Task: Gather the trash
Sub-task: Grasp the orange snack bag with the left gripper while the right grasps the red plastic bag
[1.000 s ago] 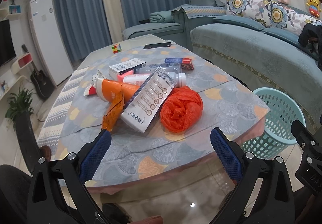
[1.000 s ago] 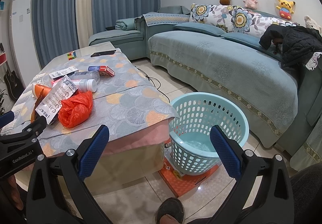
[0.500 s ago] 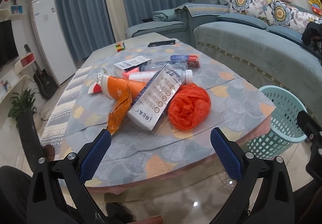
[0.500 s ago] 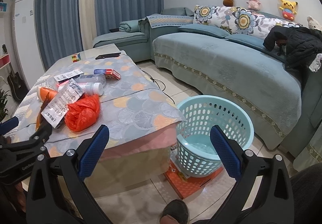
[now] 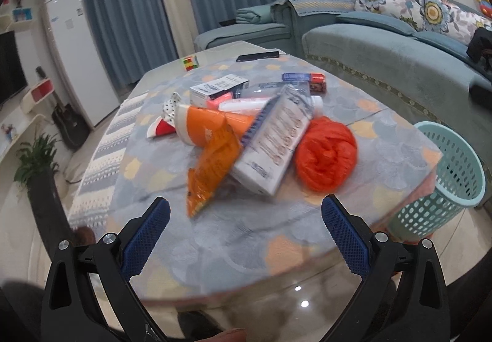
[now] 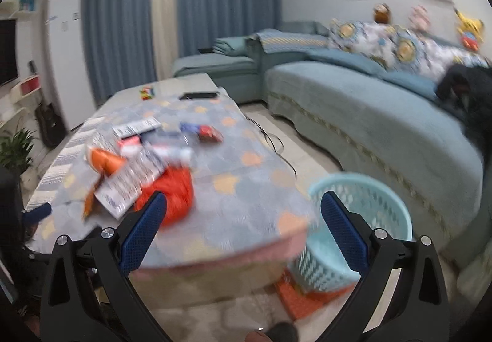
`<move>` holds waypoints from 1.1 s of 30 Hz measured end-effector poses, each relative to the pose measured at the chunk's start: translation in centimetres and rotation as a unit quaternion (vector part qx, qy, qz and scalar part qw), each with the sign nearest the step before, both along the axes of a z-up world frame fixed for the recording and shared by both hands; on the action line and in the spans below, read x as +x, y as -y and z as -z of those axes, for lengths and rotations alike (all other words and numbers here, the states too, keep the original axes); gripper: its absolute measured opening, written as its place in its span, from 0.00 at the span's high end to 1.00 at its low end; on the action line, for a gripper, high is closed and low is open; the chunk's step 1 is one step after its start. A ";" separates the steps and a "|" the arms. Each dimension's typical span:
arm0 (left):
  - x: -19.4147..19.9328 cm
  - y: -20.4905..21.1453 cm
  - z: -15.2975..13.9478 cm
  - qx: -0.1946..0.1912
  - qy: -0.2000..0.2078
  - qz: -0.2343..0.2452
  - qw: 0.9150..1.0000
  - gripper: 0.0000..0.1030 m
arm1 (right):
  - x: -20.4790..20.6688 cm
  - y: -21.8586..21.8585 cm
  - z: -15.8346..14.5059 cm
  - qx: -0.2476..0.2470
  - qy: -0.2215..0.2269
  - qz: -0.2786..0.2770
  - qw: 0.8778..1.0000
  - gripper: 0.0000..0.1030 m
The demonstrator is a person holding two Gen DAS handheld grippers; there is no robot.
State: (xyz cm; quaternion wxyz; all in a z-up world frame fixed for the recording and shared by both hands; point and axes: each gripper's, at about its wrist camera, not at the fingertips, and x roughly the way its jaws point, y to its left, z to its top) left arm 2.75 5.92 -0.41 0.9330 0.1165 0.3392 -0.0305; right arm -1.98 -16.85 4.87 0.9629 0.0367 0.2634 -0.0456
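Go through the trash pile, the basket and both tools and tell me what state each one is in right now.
Left tool: open, empty, short of the pile.
Right tool: open, empty.
Orange plastic bag: crumpled into a ball, on the table.
White carton: lying on its side, leaning on the pile.
Orange wrapper: flattened, lying by the carton.
Basket: upright on the floor beside the table.

blue sofa [image 5: 384, 44]; fridge [image 5: 72, 50] — phone [image 5: 257, 56] on table [image 5: 233, 237]

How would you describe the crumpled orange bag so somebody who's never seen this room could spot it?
Find the low table with the patterned blue-grey cloth beside the teal basket. In the litter pile, the orange plastic bag lies at the end nearest that basket, against a white carton. It alone is a scrunched, round ball.
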 end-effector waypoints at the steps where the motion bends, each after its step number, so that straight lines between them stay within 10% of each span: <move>1: 0.5 -0.4 -0.1 0.000 -0.002 0.003 1.000 0.07 | 1.1 0.2 -0.8 0.004 0.003 -0.017 1.000 0.07; 6: 4.1 -4.4 0.1 0.006 -0.018 0.018 1.000 0.07 | 7.5 0.9 -2.3 0.047 -0.015 -0.072 0.996 0.07; 11: 5.6 -5.7 3.2 0.045 -0.032 0.021 0.998 0.07 | 10.6 0.5 2.8 0.150 -0.058 -0.081 0.984 0.07; 16: 7.1 -4.3 5.9 0.055 -0.064 0.039 0.996 0.07 | 13.2 -1.6 8.5 0.155 -0.158 -0.096 0.970 0.07; 24: 9.2 -5.0 6.7 0.057 -0.079 0.000 0.995 0.09 | 14.5 -3.7 10.0 0.119 -0.158 -0.112 0.974 0.07; 28: 10.0 -6.8 6.6 -0.039 -0.118 -0.002 0.992 0.33 | 15.6 -5.3 10.6 0.108 -0.161 -0.129 0.972 0.07; 33: 9.5 -5.7 6.3 -0.029 -0.110 0.024 0.993 0.75 | 16.4 -6.8 11.5 0.100 -0.172 -0.141 0.970 0.20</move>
